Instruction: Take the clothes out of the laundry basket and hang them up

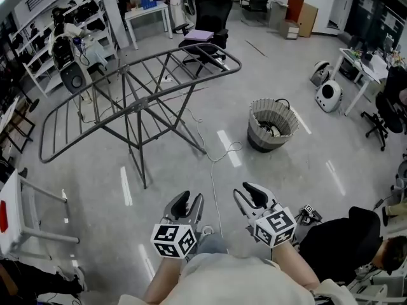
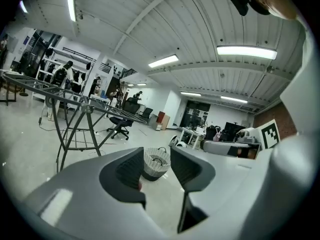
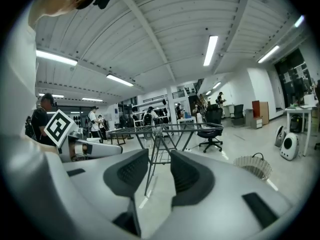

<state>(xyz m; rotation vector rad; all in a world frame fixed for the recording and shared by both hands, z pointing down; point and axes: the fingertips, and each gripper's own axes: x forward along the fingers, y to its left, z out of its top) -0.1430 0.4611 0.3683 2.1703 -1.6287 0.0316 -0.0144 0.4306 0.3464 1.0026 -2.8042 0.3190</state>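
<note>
Hovering low in frame, left gripper and right gripper show jaws apart, empty. Laundry basket sits centre right.

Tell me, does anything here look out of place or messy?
Only a loose cord stands out: it snakes over the floor between the rack and the basket, where feet might catch it. The rack and basket both stand upright, and nothing has spilled.

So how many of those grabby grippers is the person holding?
2. The left hand-held gripper is low in the head view, left of middle; the right hand-held gripper is just beside it. Both are open and empty.
</note>
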